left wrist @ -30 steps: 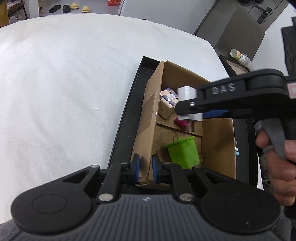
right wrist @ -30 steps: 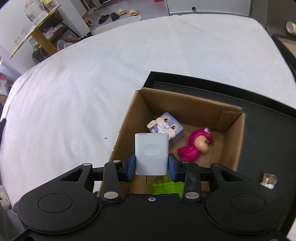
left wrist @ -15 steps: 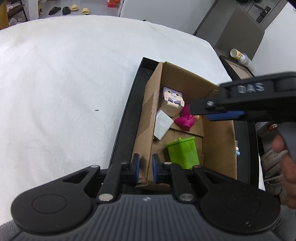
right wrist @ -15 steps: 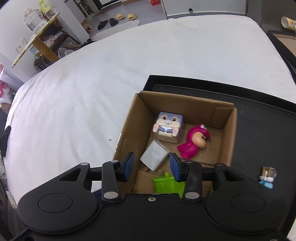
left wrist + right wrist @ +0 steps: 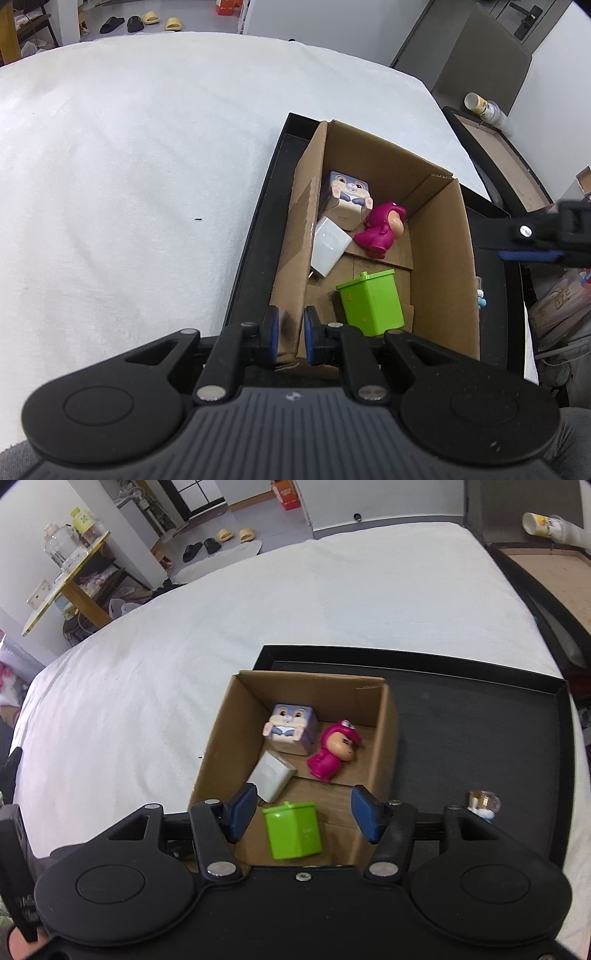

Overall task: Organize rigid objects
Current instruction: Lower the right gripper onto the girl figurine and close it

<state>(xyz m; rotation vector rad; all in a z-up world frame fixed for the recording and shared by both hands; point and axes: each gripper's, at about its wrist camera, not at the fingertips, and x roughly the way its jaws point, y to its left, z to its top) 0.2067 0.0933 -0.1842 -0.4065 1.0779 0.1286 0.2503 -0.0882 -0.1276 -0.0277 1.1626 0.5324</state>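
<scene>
Right gripper [image 5: 303,814]: jaws have just been opening, nothing between them. White charger [image 5: 271,778] lies in cardboard box [image 5: 384,738]. Left gripper [image 5: 287,334]: clenched on box wall.

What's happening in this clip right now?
A person is sorting small objects into a cardboard box on a black tray. The right hand-held gripper has just been opening, nothing between its jaws; the white charger lies in the box beside a bunny cube, pink figure and green bin. The left hand-held gripper pinches the box's near wall.
</scene>
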